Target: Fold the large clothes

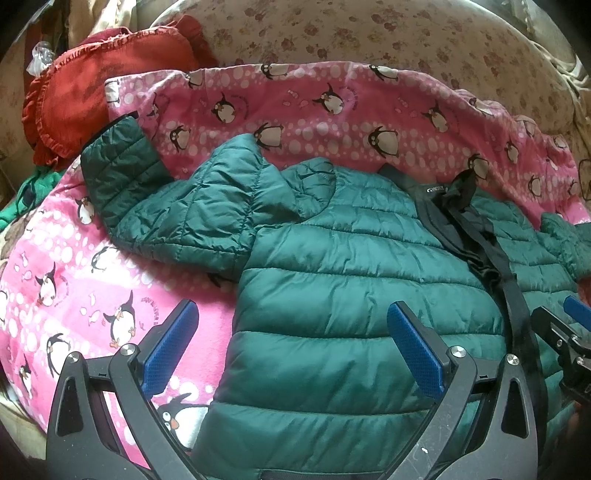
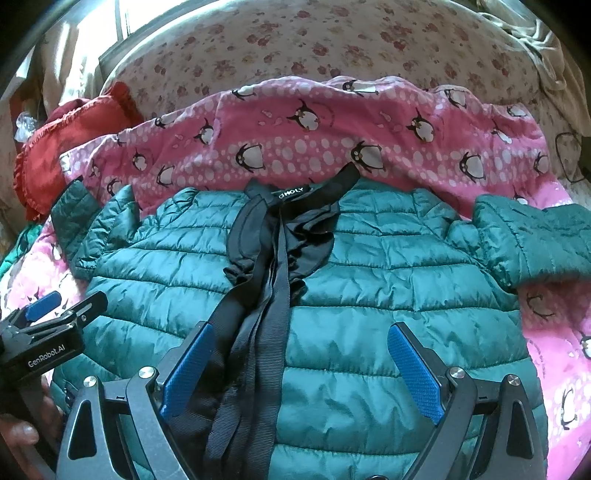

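Observation:
A dark green puffer jacket [image 1: 351, 280] [image 2: 388, 295] lies spread flat on a pink penguin blanket [image 1: 332, 99] [image 2: 295, 147]. Its black collar and zip strip [image 2: 273, 258] run down the middle. One sleeve [image 1: 147, 195] stretches out to the left, with the cuff angled up; the other sleeve [image 2: 532, 240] reaches out to the right. My left gripper [image 1: 293, 347] [image 2: 66, 304] hovers open over the jacket's left edge near the hem, holding nothing. My right gripper [image 2: 301, 369] [image 1: 561, 315] is open above the lower front, its left finger by the zip strip.
A red frilled cushion [image 1: 92, 99] [image 2: 66, 147] lies at the back left. A floral sheet [image 1: 369, 33] [image 2: 332, 48] covers the bed beyond the blanket. Some green cloth [image 1: 26, 199] shows at the left edge. A hand [image 2: 22, 432] holds the left gripper.

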Motion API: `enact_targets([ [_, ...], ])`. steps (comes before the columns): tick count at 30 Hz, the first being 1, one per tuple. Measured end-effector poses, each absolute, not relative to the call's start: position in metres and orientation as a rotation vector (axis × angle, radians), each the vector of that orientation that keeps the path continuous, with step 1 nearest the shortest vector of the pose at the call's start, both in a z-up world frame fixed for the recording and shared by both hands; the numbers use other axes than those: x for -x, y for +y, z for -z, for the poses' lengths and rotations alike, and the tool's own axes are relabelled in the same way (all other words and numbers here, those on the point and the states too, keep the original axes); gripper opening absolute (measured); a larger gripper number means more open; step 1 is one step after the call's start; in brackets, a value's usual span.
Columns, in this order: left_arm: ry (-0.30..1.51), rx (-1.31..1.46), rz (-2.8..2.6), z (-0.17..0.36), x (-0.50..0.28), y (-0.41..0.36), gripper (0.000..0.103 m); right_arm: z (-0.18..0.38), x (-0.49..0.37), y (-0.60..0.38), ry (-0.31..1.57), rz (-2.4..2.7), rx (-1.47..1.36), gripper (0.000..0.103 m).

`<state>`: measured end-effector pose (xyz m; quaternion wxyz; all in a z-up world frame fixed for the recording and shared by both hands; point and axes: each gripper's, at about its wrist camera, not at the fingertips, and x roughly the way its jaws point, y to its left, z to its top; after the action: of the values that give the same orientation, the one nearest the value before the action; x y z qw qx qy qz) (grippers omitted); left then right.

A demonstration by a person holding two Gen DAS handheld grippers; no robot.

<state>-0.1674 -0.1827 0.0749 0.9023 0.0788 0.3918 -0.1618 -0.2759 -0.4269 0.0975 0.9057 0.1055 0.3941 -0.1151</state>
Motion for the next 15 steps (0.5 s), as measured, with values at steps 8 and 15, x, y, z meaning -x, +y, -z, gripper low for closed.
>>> enact_targets([
  [8,0.812,-0.166,0.332,-0.0721,0.1692,-0.1835,0.102,-0.0966,0.2774,-0.4307,0.808,0.238,-0.243,0.094],
  [15,0.819,-0.165,0.330,-0.0683,0.1689,-0.1819,0.102,-0.0935,0.2762,-0.4353,0.807,0.253,-0.253,0.094],
])
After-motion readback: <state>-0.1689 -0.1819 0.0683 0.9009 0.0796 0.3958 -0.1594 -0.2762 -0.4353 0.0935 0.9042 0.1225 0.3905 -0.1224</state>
